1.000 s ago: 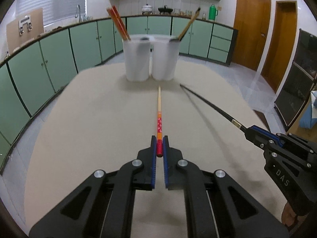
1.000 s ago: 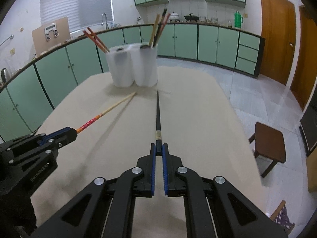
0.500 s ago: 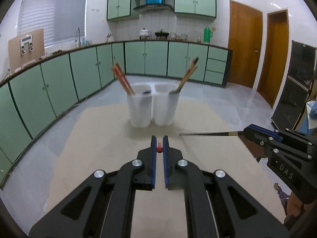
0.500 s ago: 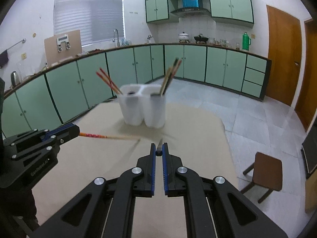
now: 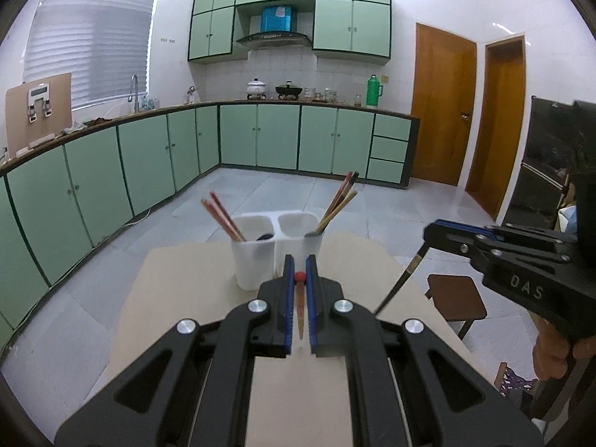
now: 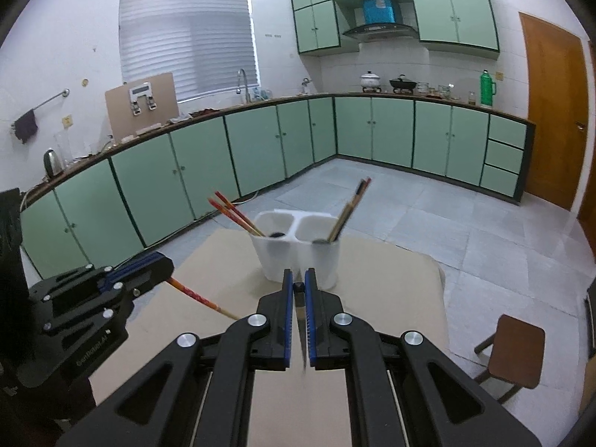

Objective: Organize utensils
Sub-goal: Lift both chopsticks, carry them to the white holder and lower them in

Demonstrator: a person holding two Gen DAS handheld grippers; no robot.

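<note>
A white two-cup holder [image 5: 275,249] [image 6: 298,253] stands at the far end of the beige table; its left cup holds red chopsticks [image 5: 221,216], its right cup holds dark and wooden ones [image 5: 339,201]. My left gripper [image 5: 299,279] is shut on a red-ended wooden chopstick [image 5: 300,309], which hangs tip down and also shows in the right wrist view [image 6: 201,300]. My right gripper [image 6: 299,290] is shut on a black chopstick [image 6: 301,335], also tip down, seen from the left wrist view [image 5: 398,283]. Both are lifted above the table, short of the holder.
The beige table [image 5: 178,290] ends just beyond the holder. A brown stool [image 6: 514,350] stands on the tiled floor to the right. Green kitchen cabinets [image 5: 260,138] line the far walls.
Both grippers have risen and tilted up. The chopsticks, lying on the table a second ago, swung through level to hang tip down. The holder now sits lower in view.
</note>
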